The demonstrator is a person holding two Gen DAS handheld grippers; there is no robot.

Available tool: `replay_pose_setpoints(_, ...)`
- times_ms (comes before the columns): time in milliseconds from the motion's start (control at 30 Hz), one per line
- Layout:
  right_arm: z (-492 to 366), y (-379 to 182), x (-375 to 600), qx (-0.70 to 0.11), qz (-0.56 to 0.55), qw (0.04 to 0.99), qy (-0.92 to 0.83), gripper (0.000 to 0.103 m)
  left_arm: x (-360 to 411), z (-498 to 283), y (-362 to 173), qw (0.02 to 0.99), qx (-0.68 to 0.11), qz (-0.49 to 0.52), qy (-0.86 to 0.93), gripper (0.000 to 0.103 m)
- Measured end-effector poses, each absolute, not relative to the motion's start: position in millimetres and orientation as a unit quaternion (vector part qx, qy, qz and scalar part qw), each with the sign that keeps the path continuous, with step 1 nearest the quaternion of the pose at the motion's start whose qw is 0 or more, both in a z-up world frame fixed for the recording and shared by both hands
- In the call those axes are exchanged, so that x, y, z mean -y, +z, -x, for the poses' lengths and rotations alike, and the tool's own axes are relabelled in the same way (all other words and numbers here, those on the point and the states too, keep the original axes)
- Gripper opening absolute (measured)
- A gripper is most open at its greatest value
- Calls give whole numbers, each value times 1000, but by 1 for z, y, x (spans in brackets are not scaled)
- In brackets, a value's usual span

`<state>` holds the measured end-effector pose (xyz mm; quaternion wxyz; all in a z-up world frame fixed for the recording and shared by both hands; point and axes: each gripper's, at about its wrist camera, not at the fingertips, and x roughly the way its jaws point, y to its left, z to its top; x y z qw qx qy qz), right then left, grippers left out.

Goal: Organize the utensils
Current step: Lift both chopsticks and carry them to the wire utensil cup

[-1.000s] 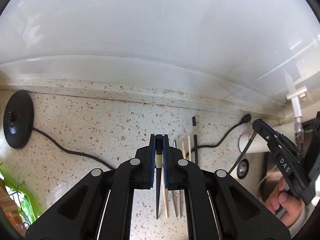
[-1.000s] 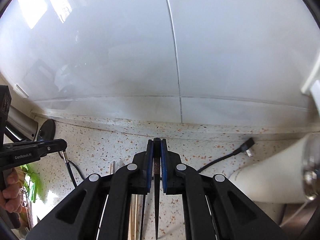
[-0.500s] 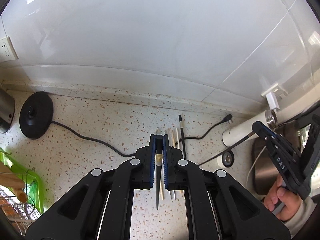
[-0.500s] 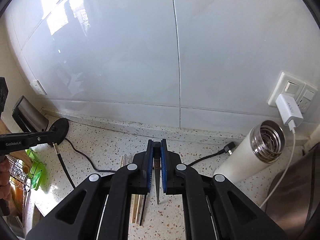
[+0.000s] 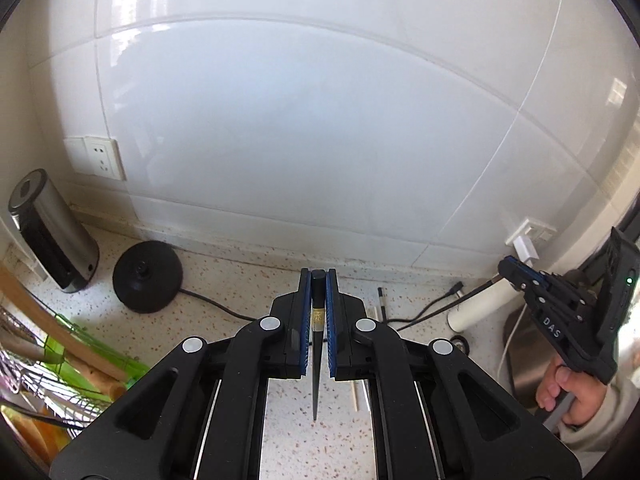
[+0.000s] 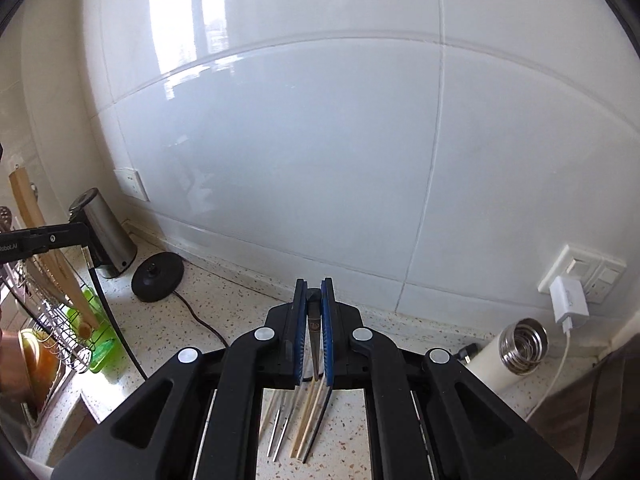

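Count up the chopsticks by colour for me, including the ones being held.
Black chopsticks: 3, one each in left gripper and right gripper, one on the counter
Pale wooden chopsticks: 3
Metal chopsticks: 2
Total: 8

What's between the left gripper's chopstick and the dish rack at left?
Nothing visible blocks it. The left gripper holds the black chopstick above the counter; the kettle base and steel canister sit nearer the wall, off the way to the dish rack.
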<state>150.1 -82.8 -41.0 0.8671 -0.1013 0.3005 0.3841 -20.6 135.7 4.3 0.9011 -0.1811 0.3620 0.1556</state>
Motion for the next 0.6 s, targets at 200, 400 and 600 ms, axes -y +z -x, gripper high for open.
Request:
replay_pose_setpoints(200,-114,-14,53,-271,119,844,448,4,-152,81,36,907,-316,178,211,6)
replay_pose_setpoints(400,-76,9,19,-256,126,801,526,4,-168,133,61,905,-288,179,257,6)
replay_pose_setpoints(600,-40,24,-12,-239,140,757,592,4,-179,178,76,898,-262,175,308,6)
